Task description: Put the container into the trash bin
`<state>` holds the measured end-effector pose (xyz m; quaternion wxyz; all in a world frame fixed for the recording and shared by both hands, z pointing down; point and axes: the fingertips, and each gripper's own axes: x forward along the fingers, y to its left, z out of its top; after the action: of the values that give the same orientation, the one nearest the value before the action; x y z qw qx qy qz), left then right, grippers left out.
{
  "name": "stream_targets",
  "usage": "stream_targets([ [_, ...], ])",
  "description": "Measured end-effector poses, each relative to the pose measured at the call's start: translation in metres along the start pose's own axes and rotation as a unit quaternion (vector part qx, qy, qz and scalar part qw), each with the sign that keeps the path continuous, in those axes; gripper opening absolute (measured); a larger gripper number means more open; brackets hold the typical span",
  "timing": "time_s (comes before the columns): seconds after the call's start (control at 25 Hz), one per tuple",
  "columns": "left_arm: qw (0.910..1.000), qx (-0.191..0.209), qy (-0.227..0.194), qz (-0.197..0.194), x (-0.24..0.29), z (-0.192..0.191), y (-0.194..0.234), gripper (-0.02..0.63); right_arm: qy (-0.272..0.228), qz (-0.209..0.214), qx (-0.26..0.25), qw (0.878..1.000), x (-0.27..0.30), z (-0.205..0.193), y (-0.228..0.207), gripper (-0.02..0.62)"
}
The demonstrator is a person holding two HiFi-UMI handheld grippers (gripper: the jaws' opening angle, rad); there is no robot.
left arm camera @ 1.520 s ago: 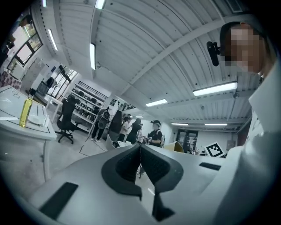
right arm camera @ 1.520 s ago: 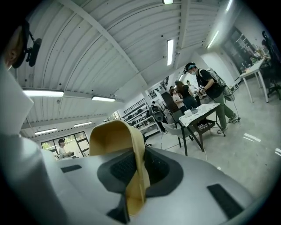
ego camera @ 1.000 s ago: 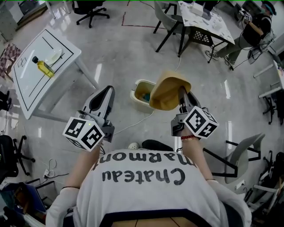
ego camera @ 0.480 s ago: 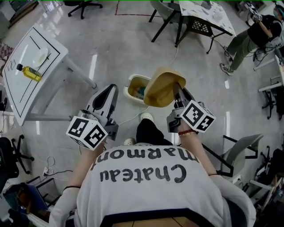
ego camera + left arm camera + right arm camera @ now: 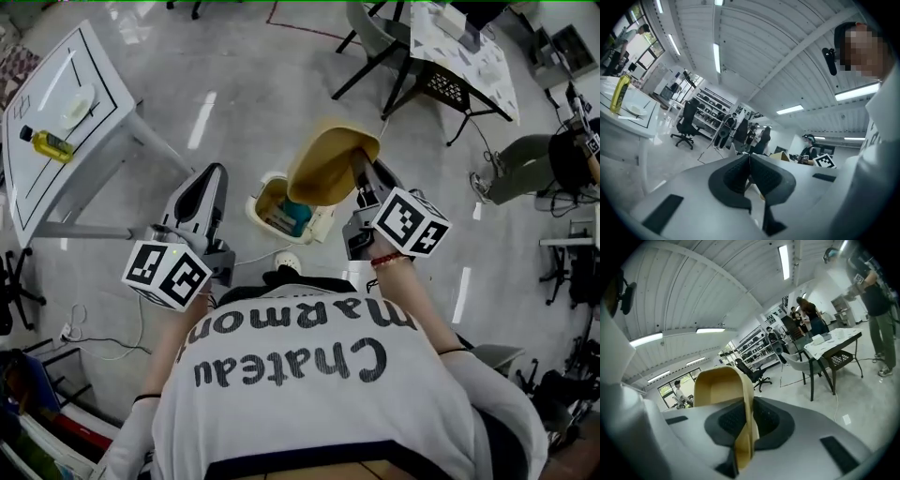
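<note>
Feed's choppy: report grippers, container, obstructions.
Right gripper shut on tan container. Left gripper shut, empty. Trash bin close ahead, nothing between.

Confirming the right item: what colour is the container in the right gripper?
Tan container; head view shows it best.

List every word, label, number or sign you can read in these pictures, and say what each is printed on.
"Chateau": back of the person's shirt, upside down in the head view.
"Marmon", its end out of sight: same shirt, second line.
No letters: the grippers' cubes carry only black-and-white square patterns.
Too small to read: any label on the yellow bottle on the white table.
</note>
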<state>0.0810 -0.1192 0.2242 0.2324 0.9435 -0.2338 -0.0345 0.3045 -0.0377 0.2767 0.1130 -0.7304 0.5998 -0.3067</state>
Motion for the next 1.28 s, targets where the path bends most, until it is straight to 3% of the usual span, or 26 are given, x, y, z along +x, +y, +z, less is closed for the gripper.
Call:
stream_targets([
  [0.24,0.9972,-0.018,-0.014,0.071,-0.006,-0.017,0.035,0.025,0.034,0.030,-0.037,0.998,0.060,-0.007,-0.006,0.046],
  [0.48,0.9913,-0.041,0.004,0.125,-0.018,-0.037,0.069,0.024,0.090,0.011,-0.073,0.993,0.117,-0.058,-0.033,0.044],
  [0.84,0.9820,-0.071,0.034,0.172,-0.054,-0.071,0.113,0.025,0.226,-0.050,-0.184,0.955,0.181,-0.182,-0.088,0.043],
  [1.08,0.9733,-0.099,0.071,0.194,-0.085,-0.110,0.129,0.025,0.303,-0.109,-0.159,0.933,0.197,-0.269,-0.133,0.041],
  [1.28,0.9629,-0.125,0.081,0.225,-0.105,-0.142,0.144,0.023,0.335,-0.164,-0.131,0.919,0.209,-0.319,-0.167,0.040],
])
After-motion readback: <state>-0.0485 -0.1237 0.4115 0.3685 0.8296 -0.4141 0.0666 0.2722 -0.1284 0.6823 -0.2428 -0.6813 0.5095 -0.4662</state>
